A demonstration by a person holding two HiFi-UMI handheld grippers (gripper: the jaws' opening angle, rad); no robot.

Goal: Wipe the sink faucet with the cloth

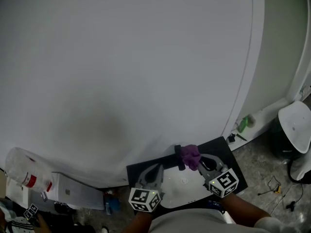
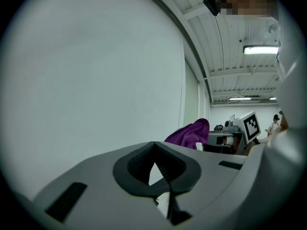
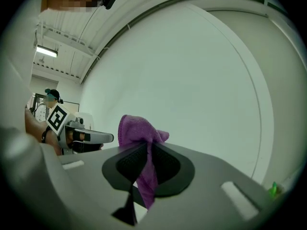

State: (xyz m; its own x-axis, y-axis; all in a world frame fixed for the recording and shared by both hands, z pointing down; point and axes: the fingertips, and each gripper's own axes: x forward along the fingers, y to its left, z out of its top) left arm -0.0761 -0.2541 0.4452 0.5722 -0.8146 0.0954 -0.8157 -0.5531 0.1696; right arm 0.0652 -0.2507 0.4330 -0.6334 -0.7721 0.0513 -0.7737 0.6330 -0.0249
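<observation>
My right gripper (image 1: 198, 160) is shut on a purple cloth (image 1: 190, 155), which bunches above the jaws and hangs down between them (image 3: 136, 131). The cloth sits right beside the dark faucet (image 1: 178, 157) at the back of the white sink (image 1: 182, 186); whether they touch I cannot tell. The sink is set in a black countertop (image 1: 228, 152). My left gripper (image 1: 156, 170) hovers over the sink's left side, shut with nothing in it (image 2: 163, 176). From the left gripper view the cloth (image 2: 192, 134) shows ahead, with the right gripper's marker cube (image 2: 250, 126) behind it.
A large white wall fills most of the head view. A green bottle (image 1: 243, 124) lies on the ledge at the right. A white-lidded bin (image 1: 294, 127) stands at the far right, cables (image 1: 272, 183) lie on the floor, and a white bag (image 1: 24, 171) sits at the left.
</observation>
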